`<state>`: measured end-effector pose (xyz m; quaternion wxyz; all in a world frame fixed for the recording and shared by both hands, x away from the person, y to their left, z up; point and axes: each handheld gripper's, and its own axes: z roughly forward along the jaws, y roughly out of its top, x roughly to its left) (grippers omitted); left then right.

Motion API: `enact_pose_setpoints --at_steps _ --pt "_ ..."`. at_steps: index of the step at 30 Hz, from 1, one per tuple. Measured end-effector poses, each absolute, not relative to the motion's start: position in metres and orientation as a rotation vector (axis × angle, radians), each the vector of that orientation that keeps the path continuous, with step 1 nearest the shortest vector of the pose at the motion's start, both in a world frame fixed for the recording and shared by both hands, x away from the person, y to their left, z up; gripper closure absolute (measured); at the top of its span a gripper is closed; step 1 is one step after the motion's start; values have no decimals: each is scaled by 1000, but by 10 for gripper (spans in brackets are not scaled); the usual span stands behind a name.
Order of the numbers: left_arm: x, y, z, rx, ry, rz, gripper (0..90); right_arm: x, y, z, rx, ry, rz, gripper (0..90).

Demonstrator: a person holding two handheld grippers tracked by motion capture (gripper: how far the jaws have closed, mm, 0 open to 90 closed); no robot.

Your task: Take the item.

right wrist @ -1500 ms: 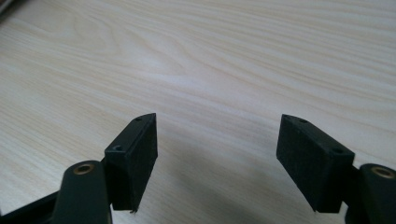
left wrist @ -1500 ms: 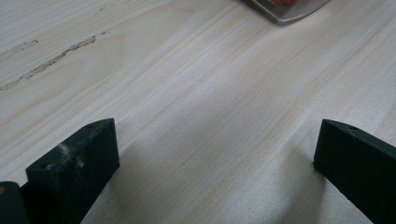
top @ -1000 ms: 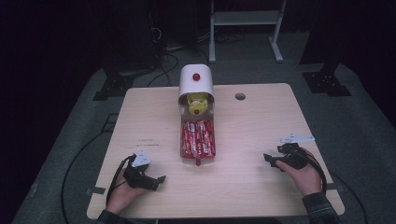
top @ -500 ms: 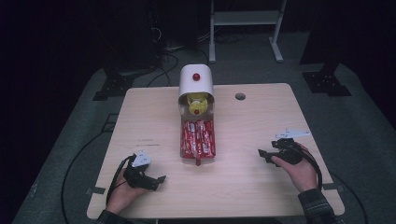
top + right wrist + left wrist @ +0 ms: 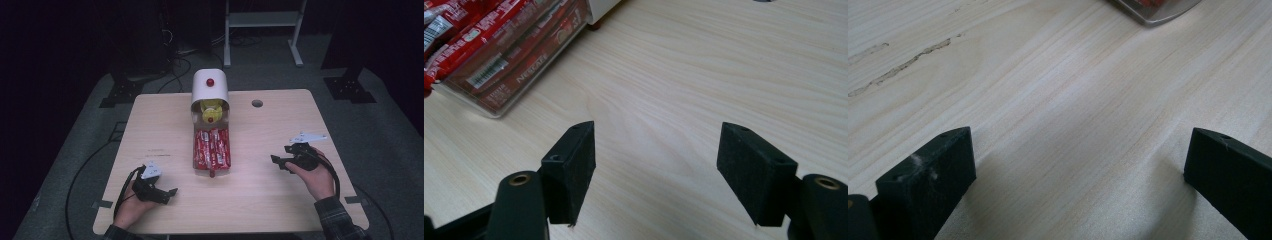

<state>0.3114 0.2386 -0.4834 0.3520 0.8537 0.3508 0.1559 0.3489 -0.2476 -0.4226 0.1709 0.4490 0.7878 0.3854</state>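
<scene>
Both claws are black with blocky, screw-holed pads; left claw and right claw carry grey three-cornered plates, black cables; plaid sleeve at five o'clock.

In the right tool view, the clear tray of red packets runs off the upper left of the frame, so its far end is cut away. The print on the packets is mostly too blurred to read. A white base is cropped by the top edge. In the left tool view, one corner of the tray pokes in at the top edge. In the high view, the yellow item under the white cover is partly hidden and too small to identify.
</scene>
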Motion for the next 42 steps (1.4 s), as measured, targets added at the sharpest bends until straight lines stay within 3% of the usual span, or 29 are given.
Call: enact_pose_setpoints --at_steps 42 --pt "311 238 -484 2205 909 403 0 372 -191 -402 1126 2299 1190 318"
